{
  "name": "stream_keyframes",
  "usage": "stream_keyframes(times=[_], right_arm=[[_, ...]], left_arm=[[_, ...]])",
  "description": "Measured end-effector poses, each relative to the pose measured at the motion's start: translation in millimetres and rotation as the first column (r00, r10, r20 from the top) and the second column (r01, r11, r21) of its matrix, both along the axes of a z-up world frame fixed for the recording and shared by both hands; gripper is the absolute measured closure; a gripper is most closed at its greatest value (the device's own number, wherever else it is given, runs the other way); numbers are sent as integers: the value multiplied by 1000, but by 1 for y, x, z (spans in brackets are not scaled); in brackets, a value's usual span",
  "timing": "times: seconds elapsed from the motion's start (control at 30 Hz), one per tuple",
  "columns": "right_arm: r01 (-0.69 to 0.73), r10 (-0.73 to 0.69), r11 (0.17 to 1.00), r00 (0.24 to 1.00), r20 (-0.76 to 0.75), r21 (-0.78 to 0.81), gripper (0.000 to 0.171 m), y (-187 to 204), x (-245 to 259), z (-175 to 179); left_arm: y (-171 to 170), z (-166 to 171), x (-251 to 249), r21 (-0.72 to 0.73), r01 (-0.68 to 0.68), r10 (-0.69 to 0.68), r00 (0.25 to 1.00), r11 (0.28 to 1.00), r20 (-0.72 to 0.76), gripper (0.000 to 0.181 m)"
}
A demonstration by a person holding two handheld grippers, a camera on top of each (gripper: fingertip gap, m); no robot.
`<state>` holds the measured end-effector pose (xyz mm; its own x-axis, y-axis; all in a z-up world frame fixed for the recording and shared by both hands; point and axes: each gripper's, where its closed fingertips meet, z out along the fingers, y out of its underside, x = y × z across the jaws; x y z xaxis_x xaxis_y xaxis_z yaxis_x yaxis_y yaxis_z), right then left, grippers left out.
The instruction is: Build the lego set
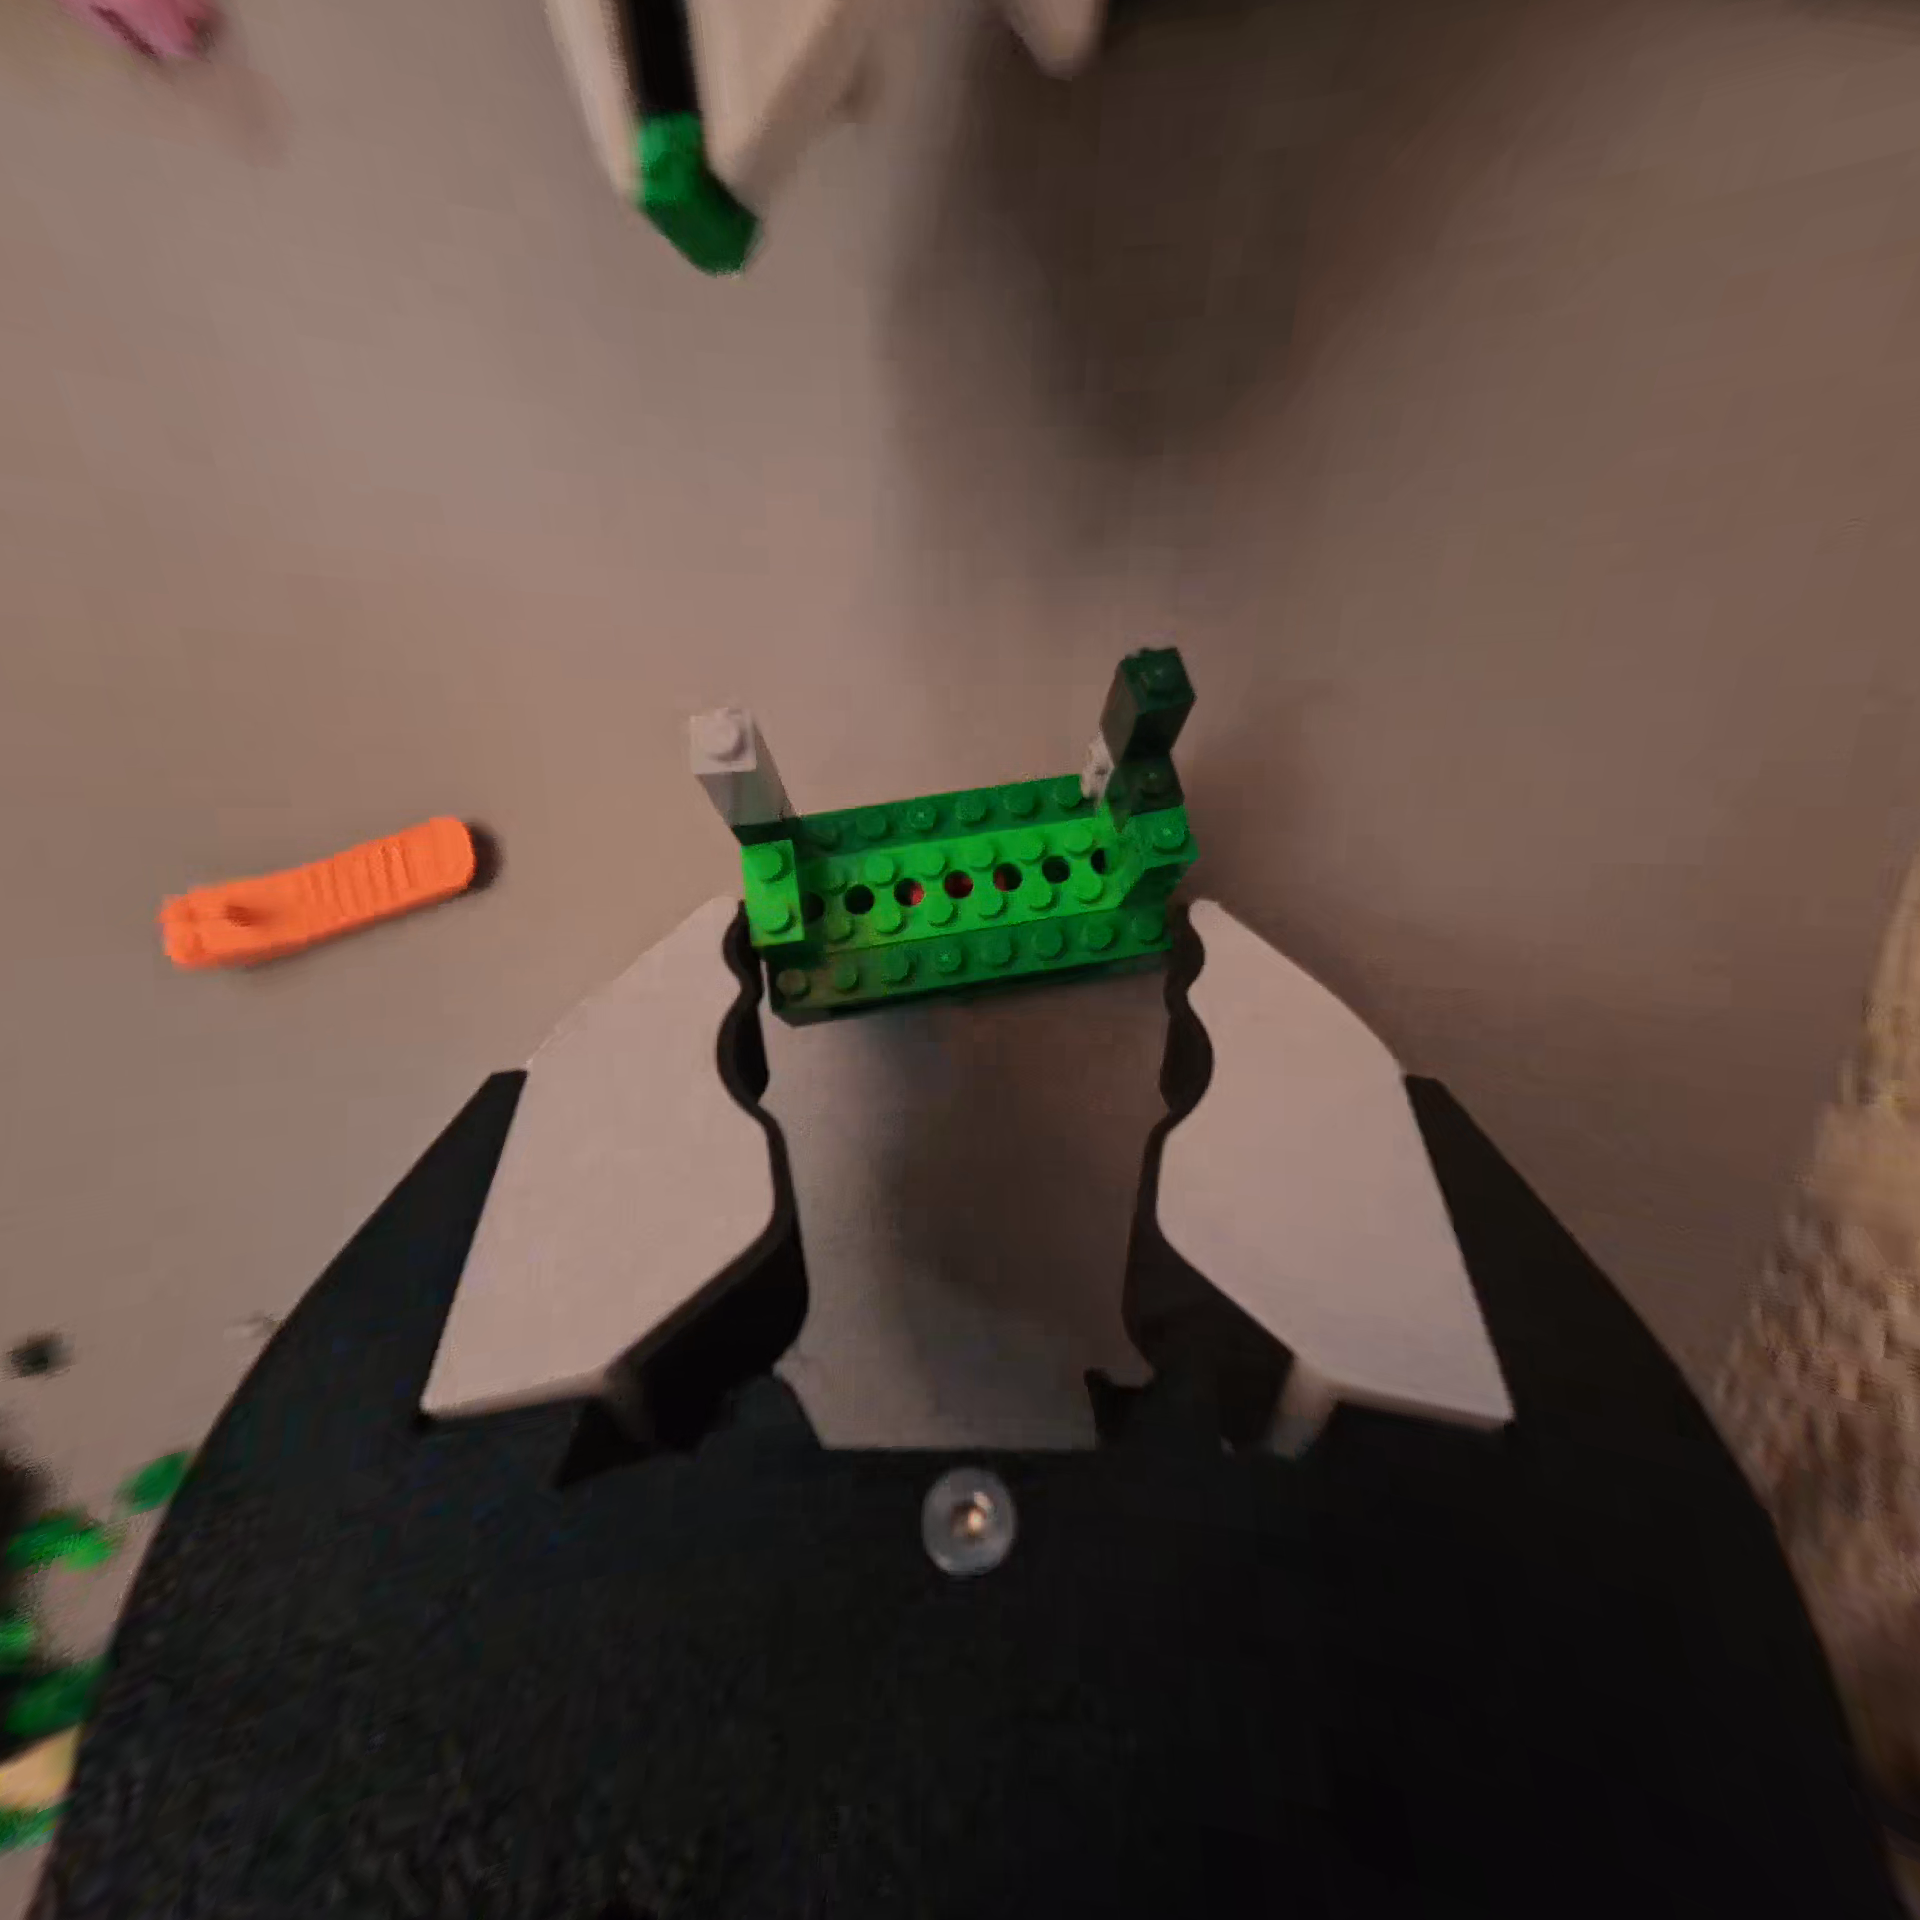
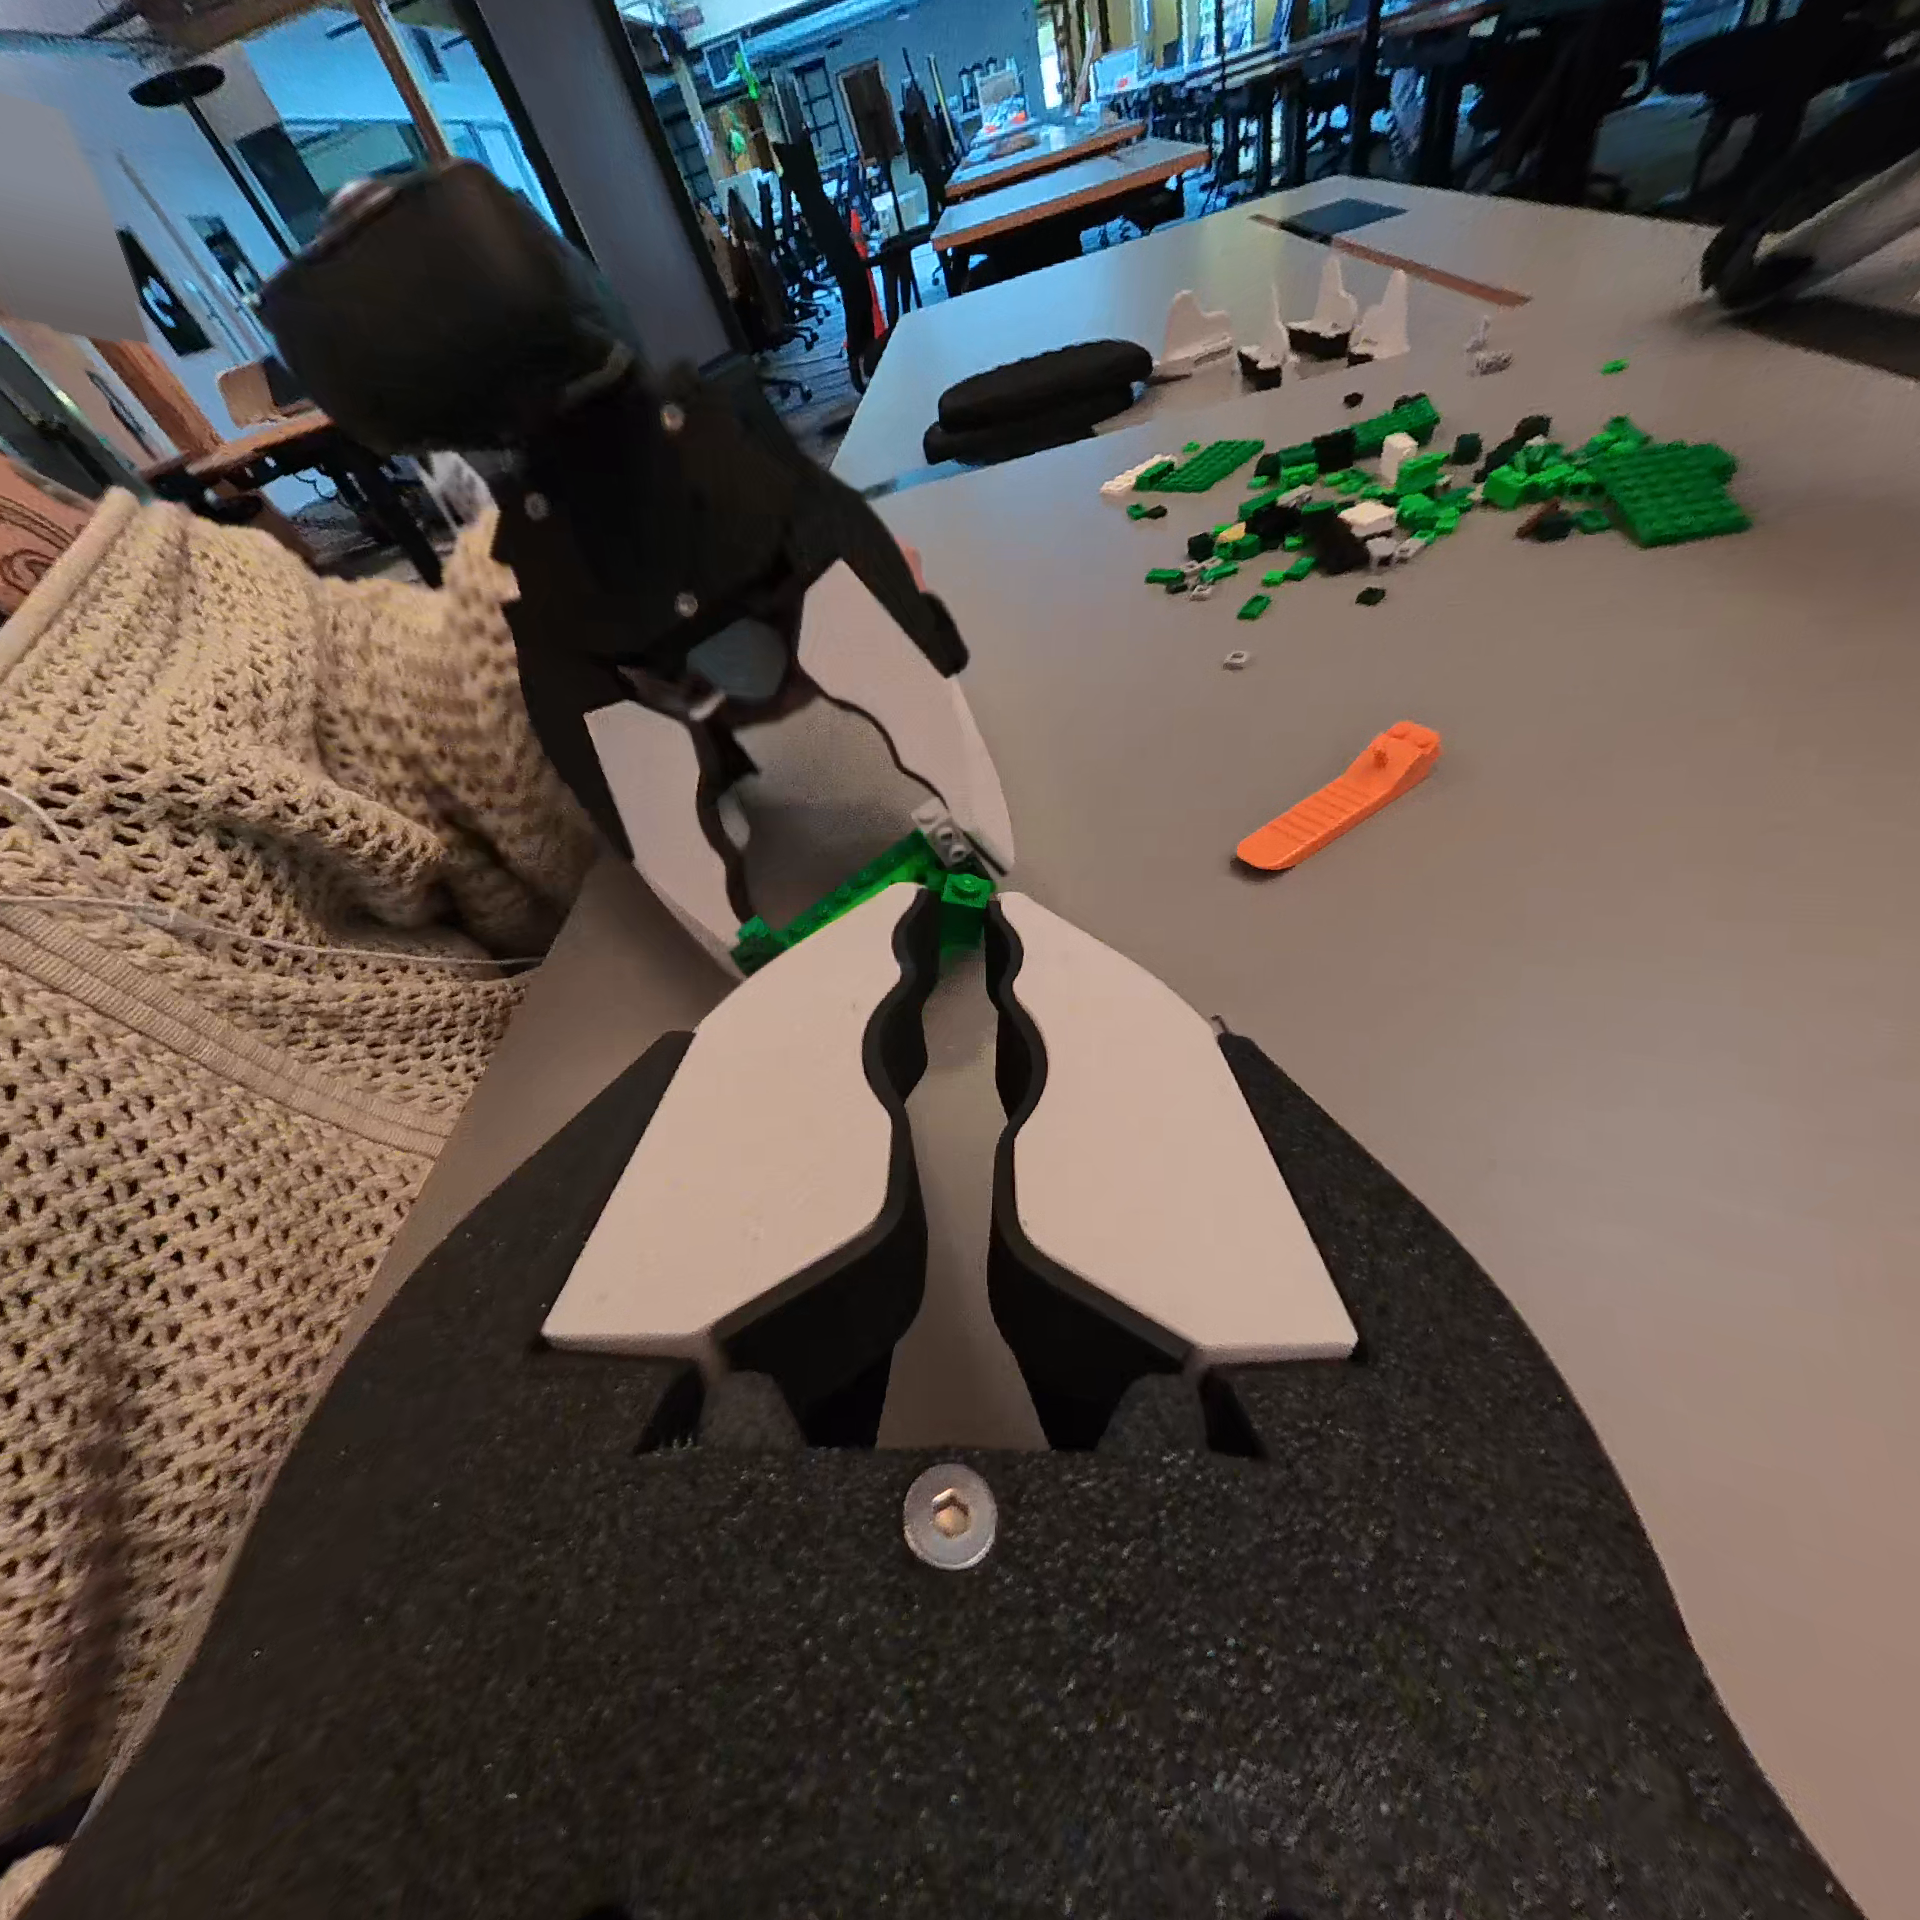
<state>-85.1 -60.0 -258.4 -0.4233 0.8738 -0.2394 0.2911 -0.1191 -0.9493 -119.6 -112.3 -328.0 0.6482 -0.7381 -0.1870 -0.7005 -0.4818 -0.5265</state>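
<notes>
My left gripper [image 1: 961, 935] is shut on a green lego assembly [image 1: 966, 894], gripping it by its two ends. The assembly is a long studded bar with a row of holes, a grey post at its left end and a dark green post at its right end. My right gripper [image 2: 958, 920] is shut on a small green brick [image 2: 966, 902]. In the left wrist view the right gripper [image 1: 686, 145] and its brick [image 1: 694, 208] hang blurred, well beyond the assembly and apart from it. The right wrist view shows the assembly [image 2: 831, 912] just behind the brick.
An orange brick separator [image 1: 322, 894] [image 2: 1340, 800] lies on the grey table [image 2: 1558, 1143]. A pile of loose green, white and black bricks [image 2: 1455, 488] lies farther off, with white pieces [image 2: 1299, 332] and a black case [image 2: 1039, 395] behind it. A knit sleeve [image 2: 208, 831] fills the left.
</notes>
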Motion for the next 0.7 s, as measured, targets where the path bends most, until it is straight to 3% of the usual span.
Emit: stream_keyframes(times=[0.1, 0.23, 0.33, 0.47, 0.53, 0.63, 0.7], right_arm=[[48, -47, 999, 998, -41, 25, 164, 7, 0, 6], [185, -174, 979, 976, -127, 81, 163, 31, 3, 16], [285, -270, 956, 949, -165, 71, 163, 52, 10, 21], [337, -323, 940, 929, -179, 58, 163, 64, 16, 23], [344, -328, 936, 927, -182, 67, 163, 66, 17, 23], [344, -327, 935, 929, -176, 82, 163, 66, 18, 22], [348, -329, 933, 929, -170, 94, 163, 67, 19, 20]], left_arm=[[-6, 12, -23, -205, 145, -200, 939, 968, -280, 107], [-17, 19, -44, -554, 79, -387, 795, 829, -466, 106], [-22, 14, -55, -694, -9, -498, 689, 720, -527, 106], [-25, 1, -51, -756, -33, -536, 685, 654, -493, 106], [-23, -3, -49, -750, -38, -520, 698, 660, -492, 100], [-12, -3, -54, -678, 8, -500, 683, 735, -533, 66], [-13, 5, -58, -635, 56, -474, 717, 770, -511, 54]])
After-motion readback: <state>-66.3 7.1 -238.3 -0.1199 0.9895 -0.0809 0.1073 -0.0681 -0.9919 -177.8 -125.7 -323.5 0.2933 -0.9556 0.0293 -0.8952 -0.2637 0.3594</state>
